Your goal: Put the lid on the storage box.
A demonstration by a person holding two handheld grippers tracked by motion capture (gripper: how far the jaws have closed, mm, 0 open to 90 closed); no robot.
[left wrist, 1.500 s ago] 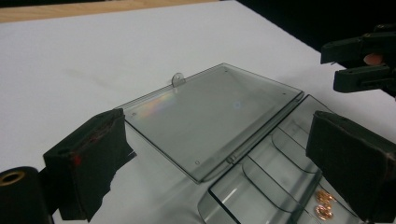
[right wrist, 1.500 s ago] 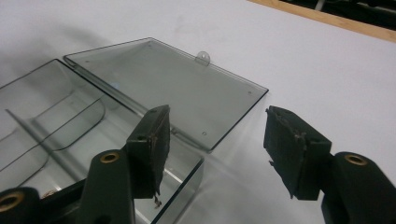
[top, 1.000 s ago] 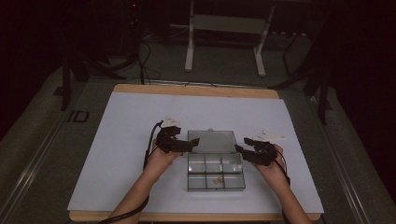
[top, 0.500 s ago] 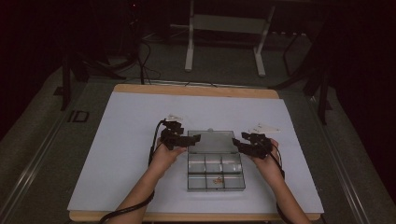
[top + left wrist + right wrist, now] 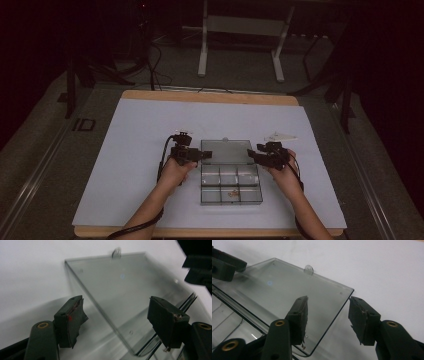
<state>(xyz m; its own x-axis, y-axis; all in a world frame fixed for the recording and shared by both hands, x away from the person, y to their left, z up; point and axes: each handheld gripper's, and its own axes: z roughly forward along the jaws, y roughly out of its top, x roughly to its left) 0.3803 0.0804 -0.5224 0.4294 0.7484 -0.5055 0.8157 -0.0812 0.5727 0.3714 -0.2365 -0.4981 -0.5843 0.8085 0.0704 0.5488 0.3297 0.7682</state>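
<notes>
Straddling the lid's (image 5: 120, 292) side edges, each hand-held gripper gapes, left (image 5: 120, 326) just narrowing.

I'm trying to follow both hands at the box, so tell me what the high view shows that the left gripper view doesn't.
High view alone: the whole compartment box with small brownish bits in one near compartment, both forearms, and a pale flat piece on the table.

Left gripper view alone: the left gripper up close, jaws either side of the lid's side edge, pads not touching; they have just been closing.

Both: the open clear lid and the right gripper.
</notes>
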